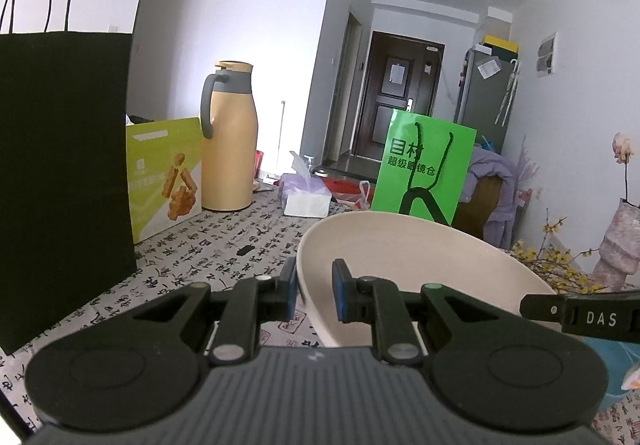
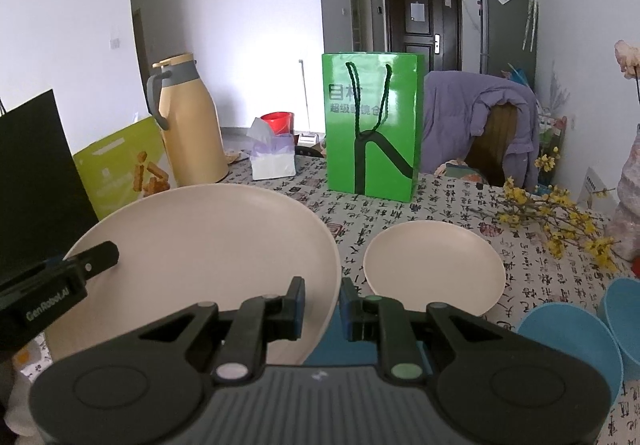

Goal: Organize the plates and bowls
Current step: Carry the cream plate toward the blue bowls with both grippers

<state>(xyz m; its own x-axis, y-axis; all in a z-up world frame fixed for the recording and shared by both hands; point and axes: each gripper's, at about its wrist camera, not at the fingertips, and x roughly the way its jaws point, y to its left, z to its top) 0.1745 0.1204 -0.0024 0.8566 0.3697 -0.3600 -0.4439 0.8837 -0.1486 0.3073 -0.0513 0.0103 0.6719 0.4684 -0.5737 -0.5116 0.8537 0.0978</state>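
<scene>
A large cream plate (image 1: 420, 265) (image 2: 200, 245) hangs tilted above the patterned tablecloth, held from two sides. My left gripper (image 1: 315, 285) is shut on its left rim. My right gripper (image 2: 323, 301) is shut on the opposite rim. In the left wrist view a finger (image 1: 560, 311) of the right gripper shows at the plate's right edge. The right wrist view shows the left gripper's finger (image 2: 92, 259) at the plate's left edge. A smaller cream plate (image 2: 434, 269) lies flat on the table to the right. Two blue bowls (image 2: 572, 341) stand at the near right.
A black paper bag (image 1: 60, 165), a snack box (image 1: 164, 173), a tan thermos jug (image 1: 228, 141) and a tissue box (image 1: 306, 197) line the left and back. A green bag (image 2: 372, 125) stands behind the plates. Yellow flower branches (image 2: 552, 221) lie at the right.
</scene>
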